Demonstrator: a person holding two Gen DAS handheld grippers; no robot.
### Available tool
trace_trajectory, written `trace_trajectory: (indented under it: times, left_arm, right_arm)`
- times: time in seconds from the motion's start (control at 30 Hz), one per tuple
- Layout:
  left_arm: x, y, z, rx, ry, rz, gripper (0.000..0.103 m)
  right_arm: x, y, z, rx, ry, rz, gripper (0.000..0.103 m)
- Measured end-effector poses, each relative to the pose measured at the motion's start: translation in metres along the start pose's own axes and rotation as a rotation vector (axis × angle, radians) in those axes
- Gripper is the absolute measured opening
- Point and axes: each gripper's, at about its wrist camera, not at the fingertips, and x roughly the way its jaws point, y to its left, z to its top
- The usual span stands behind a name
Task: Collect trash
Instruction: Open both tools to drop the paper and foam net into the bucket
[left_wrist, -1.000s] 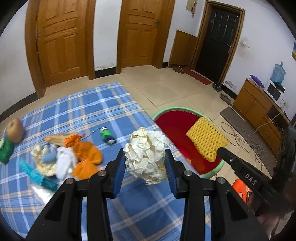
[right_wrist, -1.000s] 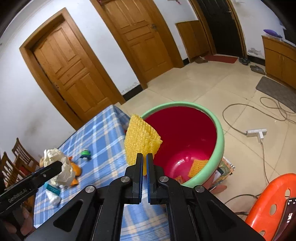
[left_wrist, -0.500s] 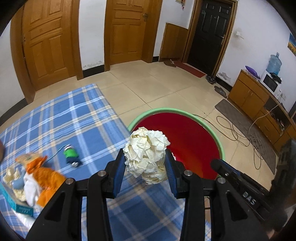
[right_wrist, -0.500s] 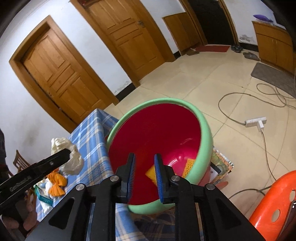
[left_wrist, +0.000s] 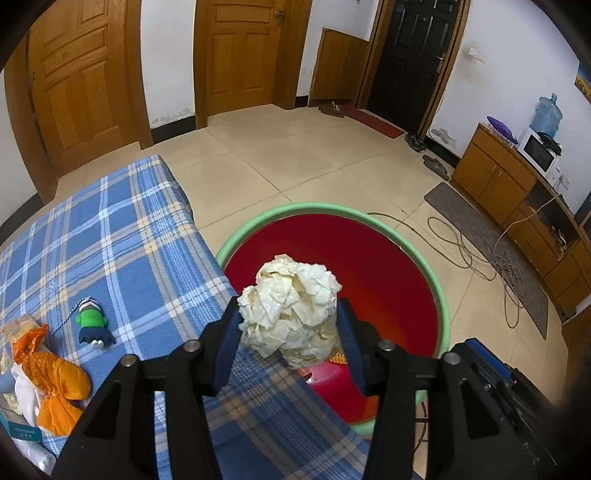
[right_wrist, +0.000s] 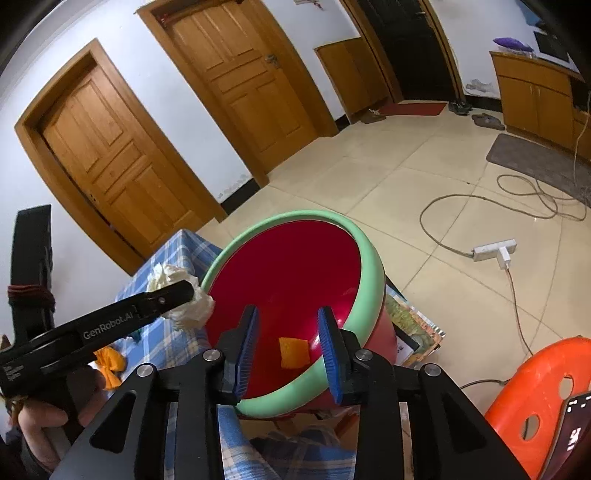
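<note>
My left gripper (left_wrist: 290, 332) is shut on a crumpled ball of white paper (left_wrist: 290, 310) and holds it over the near rim of the red basin with a green rim (left_wrist: 441, 291). The paper ball (right_wrist: 184, 295) and the basin (right_wrist: 369, 284) also show in the right wrist view. My right gripper (right_wrist: 288, 347) is open and empty above the basin's near edge. A yellow foam net piece (right_wrist: 293, 352) lies inside the basin.
The blue plaid table (left_wrist: 110, 251) holds a green toy figure (left_wrist: 91, 323), orange wrappers (left_wrist: 51, 376) and other litter at the left. An orange plastic stool (right_wrist: 535, 402) stands at the right. Cables and a power strip (right_wrist: 495, 253) lie on the tiled floor.
My right gripper opened and let go of the yellow foam net, which dropped into the basin. My left gripper carried the paper ball rightward to the basin's rim.
</note>
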Motion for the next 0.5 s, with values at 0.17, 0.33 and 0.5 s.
trace_trajectory:
  times: [0.17, 0.33, 0.5]
  left_arm:
    - [-0.009, -0.004, 0.001, 0.025, -0.041, 0.007, 0.067]
    - [-0.018, -0.004, -0.002, 0.015, -0.051, -0.006, 0.067]
    - [-0.028, 0.0, -0.008, 0.0, -0.054, 0.0, 0.067]
  right_arm:
    - [-0.001, -0.008, 0.001, 0.021, -0.003, -0.012, 0.037]
    - [-0.006, -0.012, 0.002, 0.029, -0.009, -0.011, 0.042]
    - [-0.015, -0.007, 0.002, 0.022, -0.023, -0.003, 0.05]
